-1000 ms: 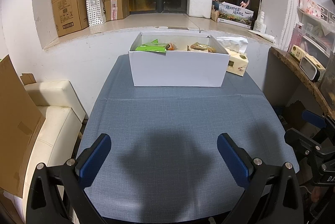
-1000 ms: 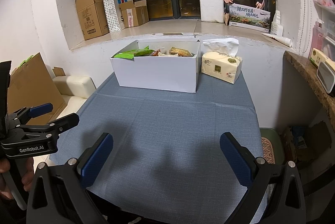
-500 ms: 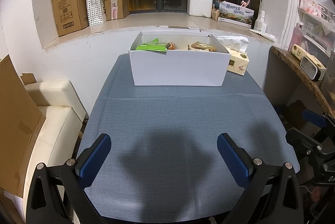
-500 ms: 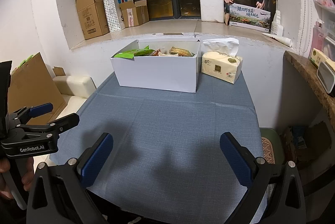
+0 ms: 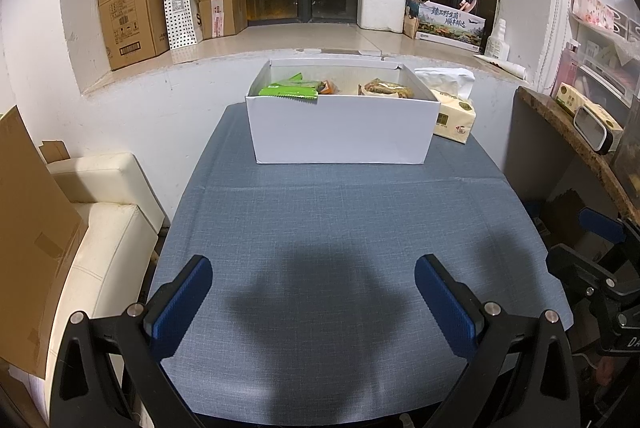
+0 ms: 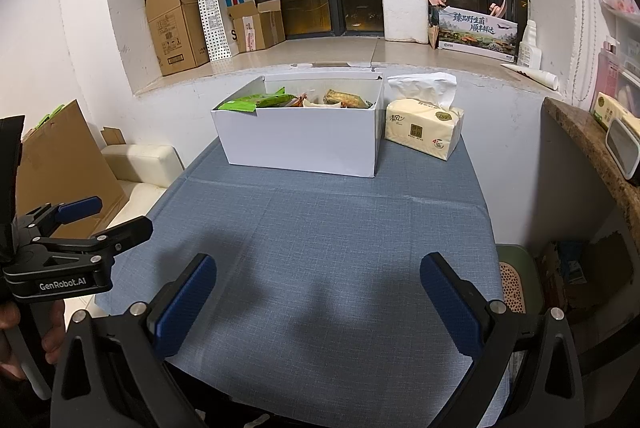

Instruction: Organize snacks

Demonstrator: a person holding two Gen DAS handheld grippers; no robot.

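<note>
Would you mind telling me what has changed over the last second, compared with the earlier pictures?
Nothing visibly changed. Both the left hand-held gripper and the right hand-held gripper stay open and empty over the blue tablecloth, with nothing taken hold of or let go. The white box of snack packets and the tissue pack beside it sit where they were.

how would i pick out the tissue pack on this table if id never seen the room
Start at the blue-clothed table under the dark window and find the big white box of snacks at its far end. The tissue pack sits just right of that box, apart from the snacks: pale yellow soft plastic with a white tissue sticking out on top.
</note>
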